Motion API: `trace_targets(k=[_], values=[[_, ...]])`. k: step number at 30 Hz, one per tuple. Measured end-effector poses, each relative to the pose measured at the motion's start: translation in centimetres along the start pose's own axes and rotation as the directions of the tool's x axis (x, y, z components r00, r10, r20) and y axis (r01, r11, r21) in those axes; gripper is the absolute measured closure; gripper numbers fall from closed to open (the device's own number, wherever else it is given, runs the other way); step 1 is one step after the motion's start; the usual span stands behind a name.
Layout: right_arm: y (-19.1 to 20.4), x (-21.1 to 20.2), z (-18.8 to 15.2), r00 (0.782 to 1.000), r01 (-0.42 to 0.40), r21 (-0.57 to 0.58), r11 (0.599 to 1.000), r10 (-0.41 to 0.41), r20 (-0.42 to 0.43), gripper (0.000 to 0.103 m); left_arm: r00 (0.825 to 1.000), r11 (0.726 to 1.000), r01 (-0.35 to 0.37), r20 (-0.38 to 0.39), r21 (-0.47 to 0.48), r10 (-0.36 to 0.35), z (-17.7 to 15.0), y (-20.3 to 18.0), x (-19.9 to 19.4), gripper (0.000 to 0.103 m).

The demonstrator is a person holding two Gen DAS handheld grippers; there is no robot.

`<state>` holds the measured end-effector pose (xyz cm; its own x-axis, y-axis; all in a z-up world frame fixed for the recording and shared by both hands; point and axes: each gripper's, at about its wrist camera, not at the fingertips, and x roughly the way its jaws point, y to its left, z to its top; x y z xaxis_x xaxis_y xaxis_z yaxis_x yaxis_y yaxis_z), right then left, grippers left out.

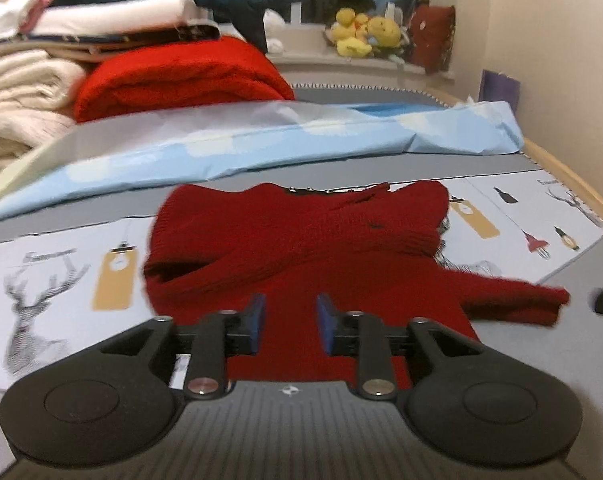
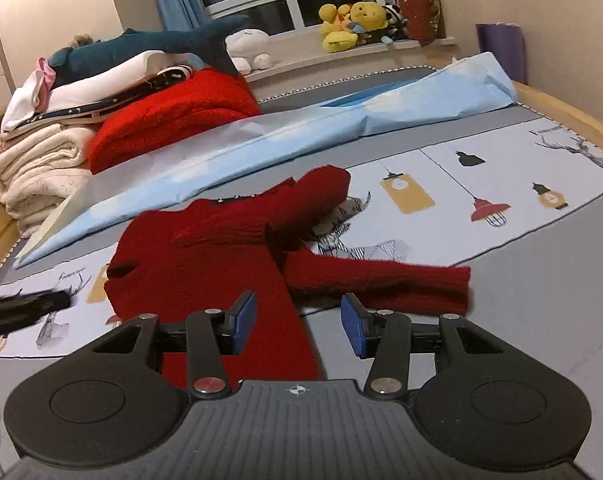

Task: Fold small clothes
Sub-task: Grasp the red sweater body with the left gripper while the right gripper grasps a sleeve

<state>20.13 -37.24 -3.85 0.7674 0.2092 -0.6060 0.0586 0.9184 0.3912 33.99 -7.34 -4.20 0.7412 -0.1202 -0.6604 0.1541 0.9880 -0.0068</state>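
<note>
I see the red sweater [image 2: 205, 240] half folded on the bed [image 2: 541, 280], one sleeve [image 2: 381, 280] still out, both my left claw [image 1: 290, 322] and right claw [image 2: 299, 322] open and empty.

**Both grippers parted above the red sweater**

The left gripper [image 1: 290, 322] hangs low over the hem of the red sweater [image 1: 301, 248], its blue-padded fingers [image 1: 257, 320] spread with cloth showing between them. The right gripper [image 2: 299, 326] sits by the sweater's right hem edge near the outstretched sleeve, fingers [image 2: 355, 330] wider apart, holding nothing.

Open left gripper [image 1: 290, 322] over red sweater [image 1: 301, 248]
</note>
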Motion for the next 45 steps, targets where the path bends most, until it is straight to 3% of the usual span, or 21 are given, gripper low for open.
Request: trace_targets(k=[1, 3, 7, 10, 11, 13, 14, 15, 20, 24, 28, 31, 33, 34, 36, 37, 45], values=[[-0.3, 0.0, 0.1, 1.000, 0.002, 0.008, 1.000, -0.002, 0.003, 0.054, 1.000, 1.000, -0.003, -0.006, -0.012, 0.003, 0.8, -0.1, 1.6, 0.049], [-1.1, 0.2, 0.6, 1.000, -0.002, 0.044, 0.999, 0.002, 0.001, 0.053, 1.000, 1.000, 0.009, -0.019, -0.028, -0.010, 2.3, -0.7, 4.6, 0.022], [-2.3, 0.6, 0.8, 1.000, -0.001, 0.077, 0.997, 0.002, -0.012, 0.053, 0.999, 1.000, 0.030, -0.046, -0.003, -0.030, 4.3, -2.2, 9.6, 0.018], [-2.6, 0.6, 1.0, 1.000, -0.002, 0.078, 0.997, 0.003, -0.013, 0.053, 0.988, 0.997, 0.081, -0.130, 0.014, -0.079, 4.5, -2.8, 12.8, 0.018], [-2.6, 0.5, 1.0, 1.000, -0.001, 0.076, 0.997, 0.002, -0.011, 0.053, 0.986, 0.995, 0.089, -0.145, 0.041, -0.082, 4.4, -3.0, 13.3, 0.020], [-2.8, 0.5, 1.0, 1.000, 0.001, 0.078, 0.997, 0.000, -0.013, 0.053, 0.988, 0.990, 0.075, -0.146, 0.119, -0.057, 3.8, -3.4, 13.4, 0.046], [-2.9, 0.6, 1.0, 1.000, 0.002, 0.082, 0.997, -0.001, -0.014, 0.053, 0.989, 0.987, 0.066, -0.143, 0.145, -0.046, 3.5, -3.1, 13.0, 0.068], [-3.0, 0.7, 1.1, 1.000, 0.004, 0.086, 0.996, -0.003, -0.015, 0.053, 0.990, 0.986, 0.073, -0.133, 0.148, -0.054, 3.3, -2.6, 12.3, 0.080], [-3.1, 0.9, 1.1, 1.000, 0.016, 0.100, 0.995, -0.014, -0.017, 0.053, 0.985, 0.983, 0.162, -0.077, 0.089, -0.156, 0.9, 1.7, 5.0, 0.087], [-2.6, 1.2, 0.9, 1.000, 0.016, 0.102, 0.995, -0.014, -0.025, 0.053, 0.987, 0.989, 0.145, -0.073, 0.044, -0.141, -2.8, 6.0, -2.7, 0.088], [-1.9, 1.5, 0.7, 0.999, 0.018, 0.084, 0.996, -0.016, -0.028, 0.053, 0.979, 0.985, 0.143, -0.135, -0.094, -0.155, -7.6, 11.4, -8.4, 0.086], [-1.7, 2.1, 0.3, 0.999, 0.023, 0.094, 0.995, -0.019, -0.051, 0.053, 0.983, 0.947, 0.126, -0.093, -0.294, -0.160, -10.9, 15.8, -10.6, 0.083], [-1.5, 3.0, -0.1, 0.997, 0.023, 0.109, 0.994, -0.015, -0.080, 0.053, 0.980, 0.909, 0.089, -0.128, -0.407, -0.153, -12.0, 17.9, -10.6, 0.080], [-1.4, 3.6, -0.4, 0.994, 0.021, 0.121, 0.992, -0.008, -0.109, 0.053, 0.979, 0.902, 0.082, -0.133, -0.423, -0.152, -12.0, 18.4, -10.5, 0.077], [-1.0, 4.9, -1.0, 0.986, 0.025, 0.145, 0.989, -0.001, -0.169, 0.053, 0.976, 0.885, 0.084, -0.139, -0.458, -0.165, -12.0, 19.0, -10.1, 0.049], [-0.8, 5.5, -1.4, 0.980, 0.033, 0.150, 0.988, -0.002, -0.197, 0.053, 0.970, 0.872, 0.085, -0.161, -0.481, -0.184, -12.1, 19.1, -9.4, 0.044], [0.1, 10.2, -4.7, 0.915, 0.177, 0.181, 0.967, -0.094, -0.392, 0.053, 0.920, 0.801, 0.037, -0.292, -0.598, -0.261, -13.2, 17.6, -3.4, 0.040]])
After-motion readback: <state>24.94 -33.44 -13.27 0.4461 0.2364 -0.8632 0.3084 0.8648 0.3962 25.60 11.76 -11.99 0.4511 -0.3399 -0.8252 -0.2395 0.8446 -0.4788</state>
